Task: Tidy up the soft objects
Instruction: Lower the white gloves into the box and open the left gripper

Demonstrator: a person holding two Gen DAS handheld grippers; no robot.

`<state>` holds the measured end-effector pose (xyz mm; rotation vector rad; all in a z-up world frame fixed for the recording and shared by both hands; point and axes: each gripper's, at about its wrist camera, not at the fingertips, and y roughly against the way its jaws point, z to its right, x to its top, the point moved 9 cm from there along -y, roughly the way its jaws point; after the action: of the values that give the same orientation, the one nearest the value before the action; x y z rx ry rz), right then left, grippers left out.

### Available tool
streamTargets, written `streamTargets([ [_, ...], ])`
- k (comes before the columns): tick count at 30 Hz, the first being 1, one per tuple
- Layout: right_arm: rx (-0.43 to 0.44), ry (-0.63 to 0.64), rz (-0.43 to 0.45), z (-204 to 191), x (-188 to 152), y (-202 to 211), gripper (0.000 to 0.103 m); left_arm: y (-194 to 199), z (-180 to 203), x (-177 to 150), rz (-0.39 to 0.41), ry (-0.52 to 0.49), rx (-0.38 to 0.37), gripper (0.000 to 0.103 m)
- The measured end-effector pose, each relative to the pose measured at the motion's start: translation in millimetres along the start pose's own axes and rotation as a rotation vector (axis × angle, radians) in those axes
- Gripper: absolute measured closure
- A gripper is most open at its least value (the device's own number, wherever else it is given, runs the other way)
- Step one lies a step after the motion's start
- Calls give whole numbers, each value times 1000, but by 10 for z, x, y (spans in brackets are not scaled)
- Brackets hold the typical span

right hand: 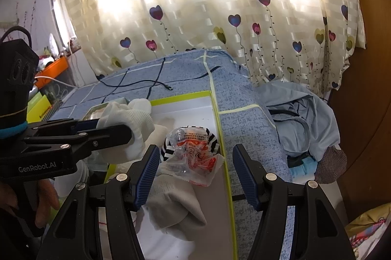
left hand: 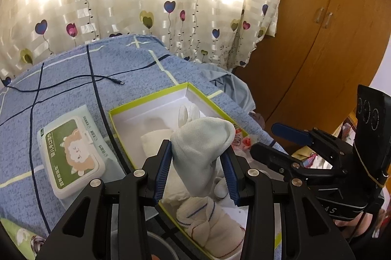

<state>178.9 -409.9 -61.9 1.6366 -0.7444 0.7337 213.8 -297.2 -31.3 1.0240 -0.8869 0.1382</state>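
We see left gripper [left hand: 198, 162] above box [left hand: 151, 98], pale sock [left hand: 202, 145] hanging between its jaws; left pad touches sock, right pad seems just apart, so grip looks loose, we cannot tell more. Right gripper [right hand: 195, 176] has jaws apart, nothing clamped; crumpled plastic wrapper [right hand: 195, 152] and white sock [right hand: 176, 201] lie in box just beyond its fingers.

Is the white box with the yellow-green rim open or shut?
Open. The white box with the yellow-green rim has no lid on it, so its white inside shows, with a rolled white striped cloth lying inside.
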Motion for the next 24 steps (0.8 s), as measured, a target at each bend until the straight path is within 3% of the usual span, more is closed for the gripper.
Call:
streamTargets([
  [14,12,14,18,-89,51,67,41,-35,98,-100,-35,-54,-36,61],
  [24,94,108,25,-292,130,88,41,-1,122,-119,-42,-140,-4,61],
])
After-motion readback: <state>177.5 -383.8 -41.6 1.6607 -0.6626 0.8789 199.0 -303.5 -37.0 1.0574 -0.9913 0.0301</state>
